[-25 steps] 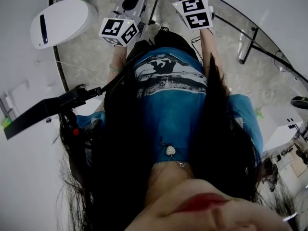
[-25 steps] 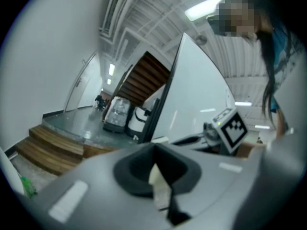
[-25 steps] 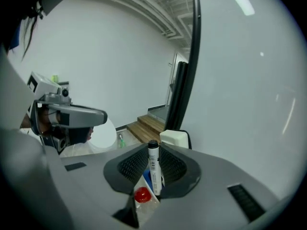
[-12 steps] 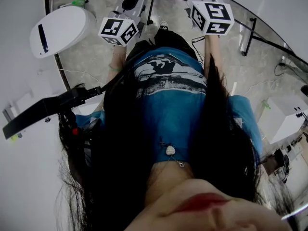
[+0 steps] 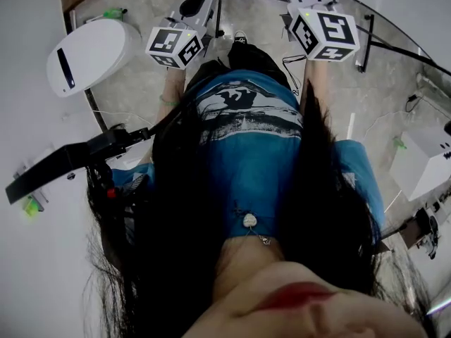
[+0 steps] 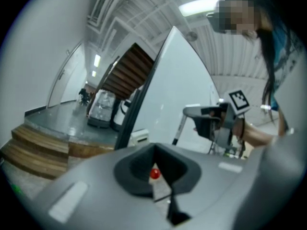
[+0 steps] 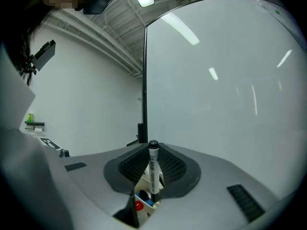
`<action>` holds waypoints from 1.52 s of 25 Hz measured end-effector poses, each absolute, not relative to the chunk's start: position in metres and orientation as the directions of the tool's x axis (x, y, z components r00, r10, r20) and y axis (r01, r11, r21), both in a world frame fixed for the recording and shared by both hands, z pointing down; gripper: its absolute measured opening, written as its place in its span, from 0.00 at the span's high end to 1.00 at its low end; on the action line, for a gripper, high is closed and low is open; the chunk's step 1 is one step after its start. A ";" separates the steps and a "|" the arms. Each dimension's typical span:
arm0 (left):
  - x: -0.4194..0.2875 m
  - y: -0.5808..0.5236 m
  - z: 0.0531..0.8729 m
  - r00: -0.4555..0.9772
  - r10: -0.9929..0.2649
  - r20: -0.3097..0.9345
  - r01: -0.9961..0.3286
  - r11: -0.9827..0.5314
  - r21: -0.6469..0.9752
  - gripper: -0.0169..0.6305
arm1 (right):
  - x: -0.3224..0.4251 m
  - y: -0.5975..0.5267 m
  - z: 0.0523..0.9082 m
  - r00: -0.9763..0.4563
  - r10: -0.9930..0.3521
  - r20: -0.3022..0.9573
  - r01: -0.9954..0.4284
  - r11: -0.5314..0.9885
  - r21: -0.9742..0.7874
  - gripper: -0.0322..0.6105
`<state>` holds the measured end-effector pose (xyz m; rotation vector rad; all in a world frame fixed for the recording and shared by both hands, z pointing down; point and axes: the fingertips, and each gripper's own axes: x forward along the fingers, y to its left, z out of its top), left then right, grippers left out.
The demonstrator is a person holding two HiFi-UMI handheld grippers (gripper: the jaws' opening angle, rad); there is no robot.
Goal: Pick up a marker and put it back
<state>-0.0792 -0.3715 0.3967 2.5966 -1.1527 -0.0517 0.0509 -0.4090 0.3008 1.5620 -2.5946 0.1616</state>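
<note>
The right claw clamps the marker upright before the whiteboard, the left claw closed on nothing; advise lowering it straight to its place, releasing only once seated.

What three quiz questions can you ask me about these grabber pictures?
1. True or false: the right gripper is shut on a marker.
2. What colour is the marker's cap? A red, B black, C green.
3. Fill in: the gripper with no marker between its jaws is the ____ gripper.

Key: 1 true; 2 B; 3 left.
</note>
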 end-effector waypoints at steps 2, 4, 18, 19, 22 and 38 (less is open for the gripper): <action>-0.075 -0.371 0.396 0.683 -0.724 0.096 -0.717 -0.642 0.271 0.97 | 0.053 -0.408 0.299 -0.461 -0.875 0.146 -0.887 0.461 -0.035 0.84; -0.072 -0.370 0.397 0.690 -0.716 0.106 -0.714 -0.651 0.256 0.97 | 0.055 -0.406 0.300 -0.458 -0.877 0.145 -0.888 0.459 -0.034 0.84; -0.070 -0.371 0.396 0.702 -0.705 0.102 -0.705 -0.668 0.239 0.97 | 0.049 -0.412 0.305 -0.471 -0.867 0.165 -0.881 0.473 -0.025 0.84; -0.070 -0.372 0.396 0.700 -0.707 0.102 -0.707 -0.666 0.240 0.97 | 0.049 -0.413 0.306 -0.474 -0.864 0.170 -0.878 0.478 -0.022 0.84; -0.072 -0.373 0.396 0.692 -0.715 0.100 -0.714 -0.656 0.243 0.97 | 0.043 -0.419 0.314 -0.493 -0.848 0.196 -0.866 0.499 -0.019 0.84; -0.096 -0.379 0.402 0.620 -0.778 0.105 -0.772 -0.579 0.262 0.97 | -0.008 -0.454 0.424 -0.505 -0.712 0.488 -0.737 0.650 0.186 0.84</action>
